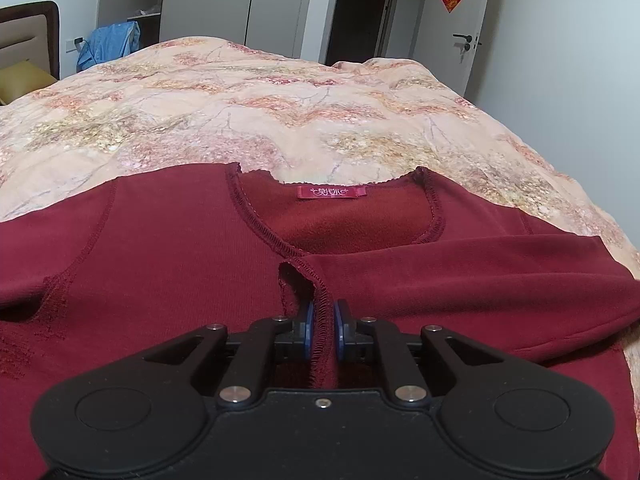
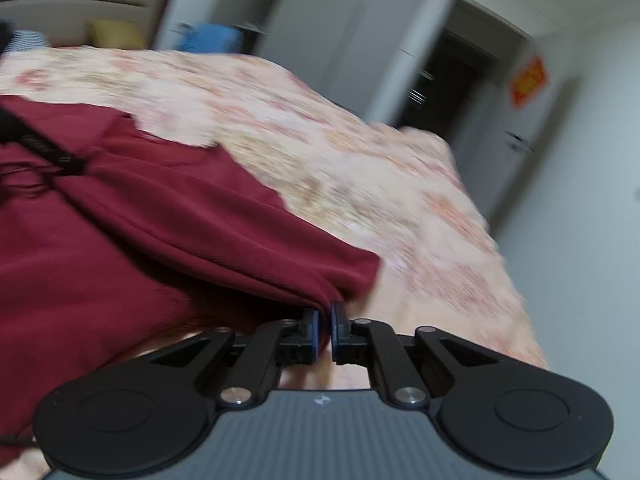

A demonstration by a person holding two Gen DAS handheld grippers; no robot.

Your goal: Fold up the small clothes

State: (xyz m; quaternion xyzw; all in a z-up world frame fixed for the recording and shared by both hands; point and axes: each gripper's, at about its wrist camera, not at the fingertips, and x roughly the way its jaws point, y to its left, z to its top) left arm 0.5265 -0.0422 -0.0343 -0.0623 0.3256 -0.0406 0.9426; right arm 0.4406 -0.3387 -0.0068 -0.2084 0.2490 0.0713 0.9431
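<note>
A dark red long-sleeved top (image 1: 160, 248) lies spread on the bed, its neckline and pink label (image 1: 332, 192) facing away from me. One sleeve (image 1: 460, 276) is folded across the chest. My left gripper (image 1: 322, 308) is shut on that sleeve's stitched cuff edge, which runs up between the blue pads. The right wrist view is blurred. In it the red top (image 2: 120, 240) narrows to a fold that ends at the tips of my right gripper (image 2: 325, 312). The jaws there are closed, pinching that fold at the garment's right edge.
A floral peach quilt (image 1: 280, 100) covers the bed, whose right edge (image 2: 512, 280) drops off close to my right gripper. A headboard (image 1: 28, 36) and a blue cloth (image 1: 112, 44) stand beyond it. A dark doorway (image 1: 360, 12) and a white door (image 1: 456, 28) lie ahead.
</note>
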